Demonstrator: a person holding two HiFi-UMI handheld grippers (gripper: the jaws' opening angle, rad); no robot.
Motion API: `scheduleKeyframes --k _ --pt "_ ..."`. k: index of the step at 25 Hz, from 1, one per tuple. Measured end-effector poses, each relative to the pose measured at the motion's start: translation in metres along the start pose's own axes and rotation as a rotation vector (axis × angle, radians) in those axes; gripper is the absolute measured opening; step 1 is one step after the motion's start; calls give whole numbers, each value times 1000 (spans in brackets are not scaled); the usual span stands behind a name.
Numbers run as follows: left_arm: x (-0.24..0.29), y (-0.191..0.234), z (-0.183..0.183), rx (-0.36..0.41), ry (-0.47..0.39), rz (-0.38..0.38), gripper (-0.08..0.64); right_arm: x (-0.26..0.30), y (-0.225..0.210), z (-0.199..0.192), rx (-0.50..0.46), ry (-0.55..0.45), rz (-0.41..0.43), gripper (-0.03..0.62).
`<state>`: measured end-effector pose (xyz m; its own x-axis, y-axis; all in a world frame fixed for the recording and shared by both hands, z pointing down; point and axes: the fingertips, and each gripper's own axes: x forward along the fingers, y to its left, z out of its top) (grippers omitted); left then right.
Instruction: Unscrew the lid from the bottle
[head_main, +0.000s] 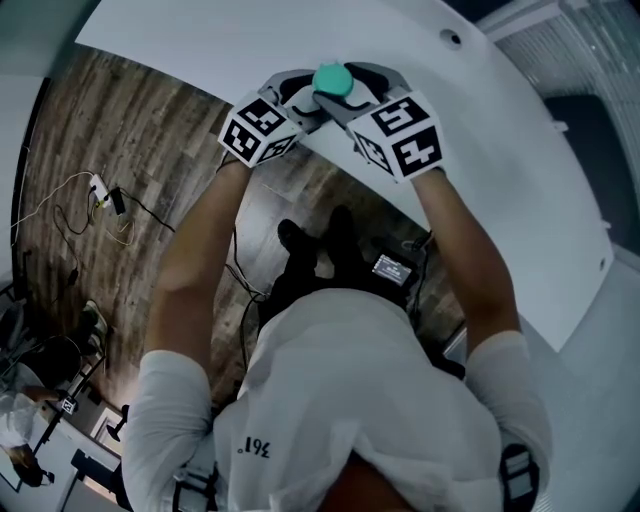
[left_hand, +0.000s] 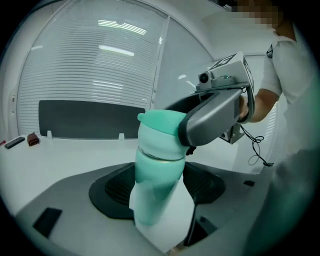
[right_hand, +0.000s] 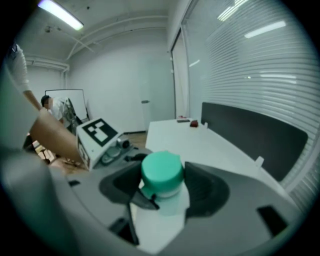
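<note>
While both grippers meet over the near edge of the white surface (head_main: 500, 160), the green bottle (left_hand: 156, 200) sits between them. Left gripper (left_hand: 159, 190): jaws pinching the bottle's body. Right gripper (right_hand: 162, 189): jaws pressed on the lid (right_hand: 161, 169) from both sides. Lid sits square on the neck with no gap showing, so I judge the unscrewing not started, or barely. Left to do: twist the lid against the held body, lift it off.

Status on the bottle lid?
Left tongs shut on pale green plastic bottle. Right tongs shut on round teal lid, lid on. Nothing blocking.
</note>
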<state>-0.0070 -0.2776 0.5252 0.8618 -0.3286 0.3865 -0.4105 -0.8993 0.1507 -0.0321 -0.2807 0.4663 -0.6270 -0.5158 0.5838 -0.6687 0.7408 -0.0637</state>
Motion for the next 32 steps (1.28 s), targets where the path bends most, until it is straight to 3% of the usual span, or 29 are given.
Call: scheduleKeyframes --k 3,10,17,22,32 --pt "-1 1 4 15 4 35 318 0 -1 2 14 -3 -14 284" --pt "-6 9 -2 -79 -102 293 319 1 -3 3 105 -31 -138 284" --pt "3 15 -3 -145 -99 405 319 3 -6 2 166 -67 -233 284" --pt "3 11 -3 -104 -74 319 318 0 -5 1 134 -52 -182 284" --pt "2 -1 -5 10 7 15 319 1 4 -1 -30 24 -3 282"
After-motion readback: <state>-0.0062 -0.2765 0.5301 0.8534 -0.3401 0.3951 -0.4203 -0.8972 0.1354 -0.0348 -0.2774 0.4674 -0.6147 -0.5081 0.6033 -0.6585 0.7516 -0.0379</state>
